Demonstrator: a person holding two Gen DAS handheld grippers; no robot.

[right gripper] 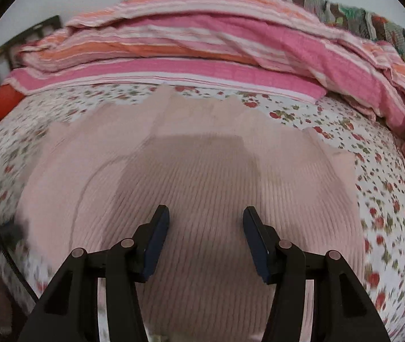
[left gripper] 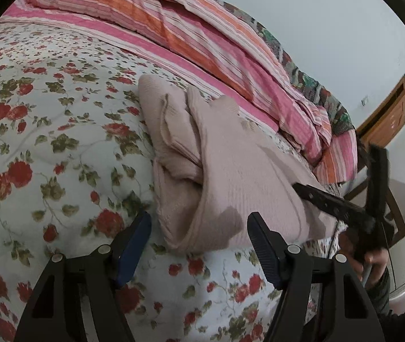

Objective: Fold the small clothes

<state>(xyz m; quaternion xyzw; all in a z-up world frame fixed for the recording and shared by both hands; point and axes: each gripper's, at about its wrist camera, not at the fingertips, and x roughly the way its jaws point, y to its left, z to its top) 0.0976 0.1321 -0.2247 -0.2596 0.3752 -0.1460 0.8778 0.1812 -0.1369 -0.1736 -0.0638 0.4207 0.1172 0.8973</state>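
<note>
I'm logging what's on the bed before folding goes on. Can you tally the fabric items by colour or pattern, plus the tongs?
Pale pink ribbed garment: 1
Floral bedspread: 1
Pink and orange striped quilt: 1
Dark multicoloured patterned blanket, behind the quilt: 1
Tongs: 2, left tongs and right tongs, both open and holding nothing
Total: 6

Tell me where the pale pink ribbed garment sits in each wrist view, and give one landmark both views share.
Left wrist view: the pink ribbed garment lies centre to right, bunched in folds on the floral bedspread, beyond the open fingers.
Right wrist view: the garment fills the centre and lower half, spread out under the open fingers.
Shared landmark: the pink-and-orange striped quilt piled behind it.
</note>
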